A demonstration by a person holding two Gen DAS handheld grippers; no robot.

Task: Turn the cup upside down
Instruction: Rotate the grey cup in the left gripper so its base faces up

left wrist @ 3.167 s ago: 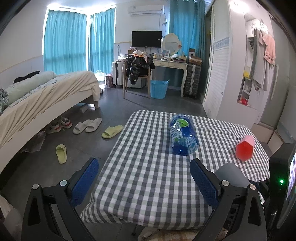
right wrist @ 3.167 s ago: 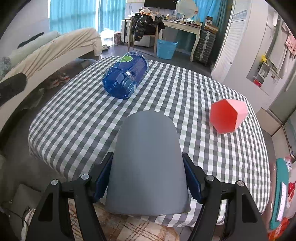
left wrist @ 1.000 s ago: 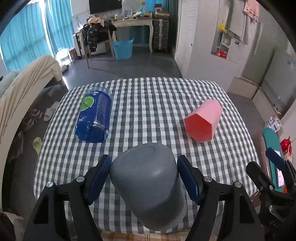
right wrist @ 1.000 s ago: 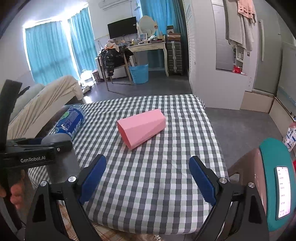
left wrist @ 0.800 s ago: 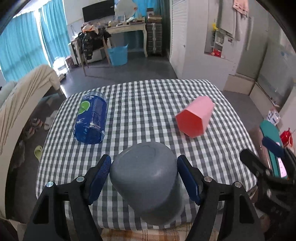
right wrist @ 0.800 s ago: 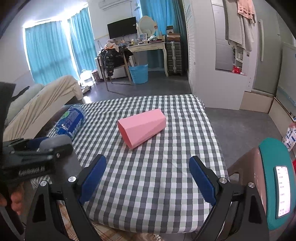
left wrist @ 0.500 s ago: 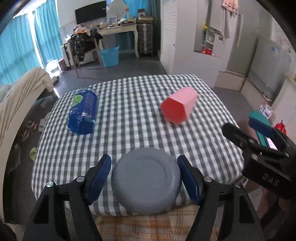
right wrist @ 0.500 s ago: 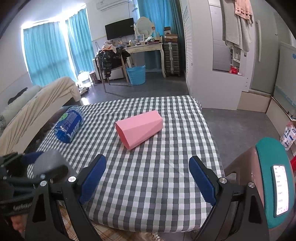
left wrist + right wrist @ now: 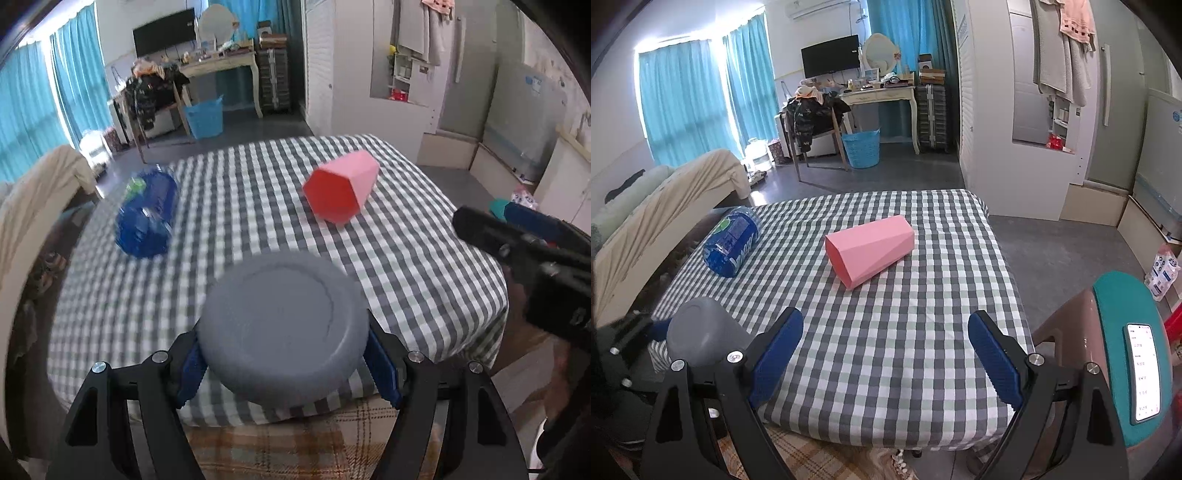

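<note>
My left gripper (image 9: 284, 354) is shut on a grey cup (image 9: 282, 326). The cup's round base faces the camera and it hangs over the near edge of the checked table (image 9: 424, 266). In the right wrist view the grey cup (image 9: 698, 332) shows at the lower left, tilted, held by the left gripper. My right gripper (image 9: 884, 350) is open and empty above the table's near edge; it also shows in the left wrist view (image 9: 524, 251) at the right.
A pink faceted cup (image 9: 871, 245) lies on its side mid-table, its red opening (image 9: 330, 199) facing me. A blue bottle (image 9: 731, 245) lies on its side at the left. A teal chair with a phone (image 9: 1141, 373) stands at the right.
The left gripper has tipped the grey cup further, so its base now faces the camera, and lifted slightly. The right gripper stays open and nearly still.
</note>
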